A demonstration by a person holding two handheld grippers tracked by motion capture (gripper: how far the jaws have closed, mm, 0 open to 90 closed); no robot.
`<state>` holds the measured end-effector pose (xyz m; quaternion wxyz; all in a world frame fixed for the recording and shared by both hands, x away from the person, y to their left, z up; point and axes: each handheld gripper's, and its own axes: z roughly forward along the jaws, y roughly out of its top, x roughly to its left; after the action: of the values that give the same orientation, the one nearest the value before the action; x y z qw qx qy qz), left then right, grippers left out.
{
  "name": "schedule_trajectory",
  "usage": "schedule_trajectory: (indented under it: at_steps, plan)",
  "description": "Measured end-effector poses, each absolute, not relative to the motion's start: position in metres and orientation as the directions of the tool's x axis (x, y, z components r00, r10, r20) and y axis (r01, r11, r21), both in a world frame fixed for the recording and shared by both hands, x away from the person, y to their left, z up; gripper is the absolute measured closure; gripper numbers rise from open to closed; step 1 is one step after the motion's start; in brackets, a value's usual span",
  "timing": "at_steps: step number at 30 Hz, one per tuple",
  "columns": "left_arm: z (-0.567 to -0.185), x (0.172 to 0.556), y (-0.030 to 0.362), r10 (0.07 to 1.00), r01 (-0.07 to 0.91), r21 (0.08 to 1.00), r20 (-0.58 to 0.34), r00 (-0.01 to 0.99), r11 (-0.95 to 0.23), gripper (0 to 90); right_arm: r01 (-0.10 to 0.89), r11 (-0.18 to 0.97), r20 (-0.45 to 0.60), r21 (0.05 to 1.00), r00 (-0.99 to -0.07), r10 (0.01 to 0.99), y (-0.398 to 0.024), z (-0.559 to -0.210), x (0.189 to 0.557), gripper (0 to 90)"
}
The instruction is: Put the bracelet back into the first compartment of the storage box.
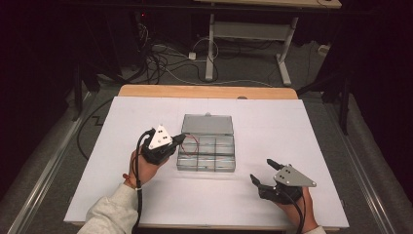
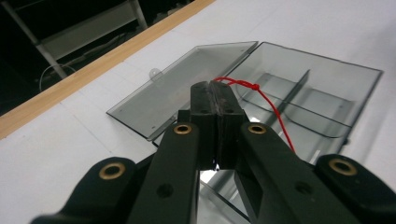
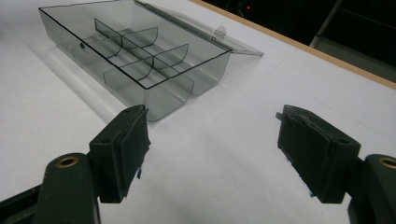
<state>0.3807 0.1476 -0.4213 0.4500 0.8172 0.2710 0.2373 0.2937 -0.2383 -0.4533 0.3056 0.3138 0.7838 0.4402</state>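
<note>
The white worktop (image 1: 146, 204) carries a clear plastic compartment box (image 1: 206, 153) near its centre, with the lid (image 1: 208, 124) swung open and lying flat at the box's twelve o'clock side. Inner dividers split the box into several compartments, seen plainly in the right gripper view (image 3: 140, 56).

The left gripper (image 1: 179, 140) sits at about nine o'clock of the box, its tip over the box's near-left corner region. Its fingers (image 2: 205, 107) are pressed tightly together, pinching a thin red string (image 2: 266, 100). In the left gripper view the string runs out from the clamped tips, shows a small knot just past them, and trails down over the open box toward four o'clock. In the high view the red string (image 1: 192, 141) lies across the upper-left compartments.

The right gripper (image 1: 263, 170) hovers at about four o'clock of the box, well apart from it, above bare worktop. Its fingers (image 3: 123, 144) stand wide apart with nothing between them, aimed toward the box's near corner.
</note>
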Motion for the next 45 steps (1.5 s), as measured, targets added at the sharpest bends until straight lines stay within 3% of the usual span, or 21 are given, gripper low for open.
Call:
schedule_trajectory:
  at_steps: [15,31,37,39,45]
  plan:
    - [-0.439,0.407,0.139,0.669,0.276,0.811,0.180,0.721,-0.516,86.4,0.226,0.427,-0.209,0.876,-0.619,0.757,-0.239,-0.455,0.295,25.0]
    - [-0.451,0.409,0.134,0.676,0.311,0.783,0.182,0.714,-0.539,86.2,0.219,0.436,-0.226,0.873,-0.610,0.759,-0.240,-0.454,0.294,26.0]
    - [-0.453,0.410,0.135,0.696,0.307,0.772,0.231,0.680,-0.556,86.2,0.217,0.444,-0.235,0.869,-0.609,0.758,-0.240,-0.454,0.294,26.1]
    - [-0.454,0.411,0.136,0.699,0.324,0.779,0.195,0.688,-0.536,86.2,0.218,0.441,-0.232,0.871,-0.609,0.759,-0.240,-0.454,0.294,26.1]
    - [-0.458,0.409,0.128,0.679,0.311,0.770,0.208,0.704,-0.558,85.9,0.216,0.446,-0.237,0.868,-0.610,0.756,-0.239,-0.455,0.294,26.1]
